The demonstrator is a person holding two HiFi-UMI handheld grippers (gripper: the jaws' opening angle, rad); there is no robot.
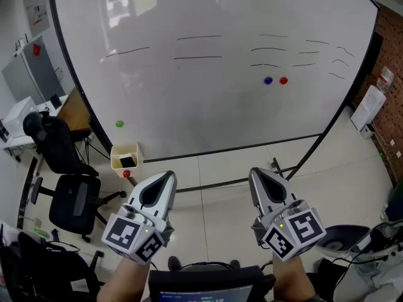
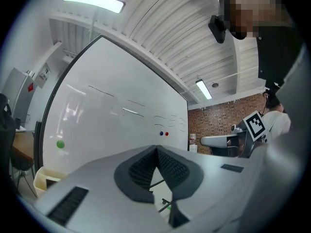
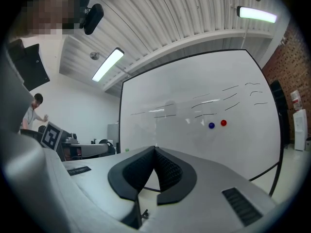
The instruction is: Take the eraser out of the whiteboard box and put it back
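Whiteboard box (image 1: 117, 163) shows in head view, not right gripper view.

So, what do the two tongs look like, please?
The left tongs and right tongs are light grey tapered shells with black ribbed pads. Each carries a white cube with black square markers. No sleeves show.

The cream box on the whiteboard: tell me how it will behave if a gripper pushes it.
The box looks small, thin-walled and open-topped, so it is probably light. It hangs on the whiteboard with no visible bracket, so a sideways push may slide it or tip it off.
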